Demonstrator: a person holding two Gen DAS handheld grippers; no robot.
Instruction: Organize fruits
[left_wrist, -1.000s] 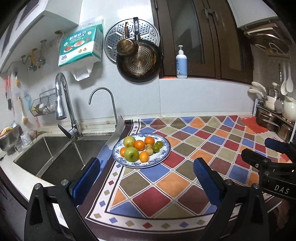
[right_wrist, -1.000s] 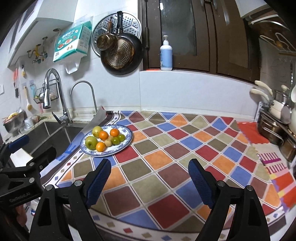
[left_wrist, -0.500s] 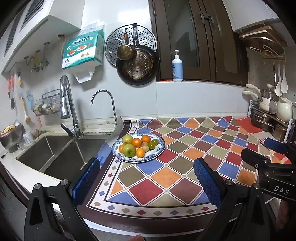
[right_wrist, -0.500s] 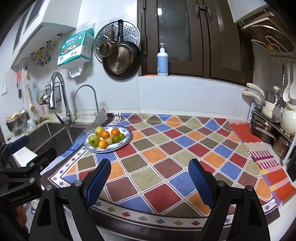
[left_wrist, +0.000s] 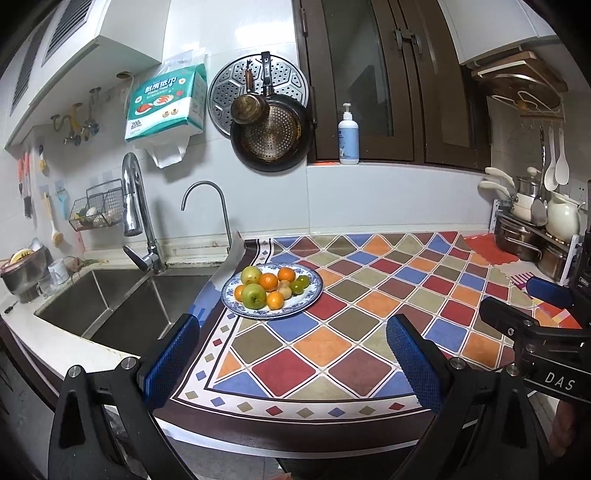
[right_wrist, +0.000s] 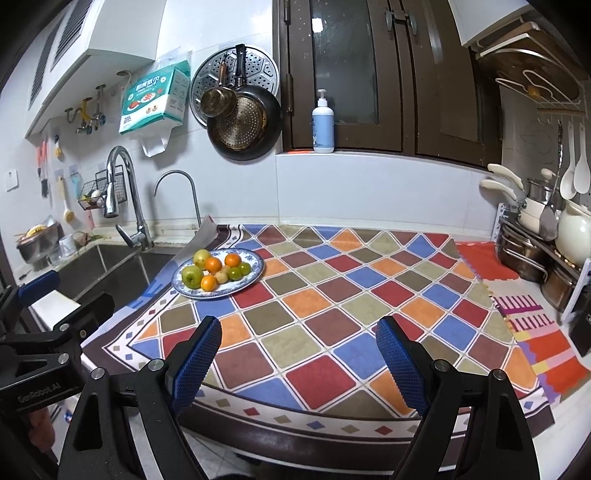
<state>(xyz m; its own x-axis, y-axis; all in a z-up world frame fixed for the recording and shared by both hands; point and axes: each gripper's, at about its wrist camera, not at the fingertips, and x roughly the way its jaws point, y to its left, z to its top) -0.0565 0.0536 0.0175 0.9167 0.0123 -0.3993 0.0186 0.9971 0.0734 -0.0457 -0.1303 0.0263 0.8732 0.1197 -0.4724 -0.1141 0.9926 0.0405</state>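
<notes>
A blue-and-white plate (left_wrist: 309, 295) (right_wrist: 255, 271) sits on the checkered mat near the sink. It holds green apples (left_wrist: 254, 295) (right_wrist: 192, 277), oranges (left_wrist: 268, 281) (right_wrist: 213, 264) and small green and tan fruits (left_wrist: 297, 286). My left gripper (left_wrist: 291, 360) is open and empty, held off the counter's front edge, well short of the plate. My right gripper (right_wrist: 298, 356) is open and empty, also off the front edge, right of the plate. Each gripper shows at the side of the other's view.
A double sink (left_wrist: 107, 306) with two faucets (left_wrist: 138, 218) lies left of the plate. The colourful mat (right_wrist: 351, 291) covers the counter. A rack of pots and a kettle (right_wrist: 543, 240) stands at the right. Pans (left_wrist: 271, 136) and a soap bottle (left_wrist: 348, 136) are on the back wall.
Both grippers have pulled back from the counter; the plate looks smaller and farther, and the counter's front edge has come into view. Jaws stay open.
</notes>
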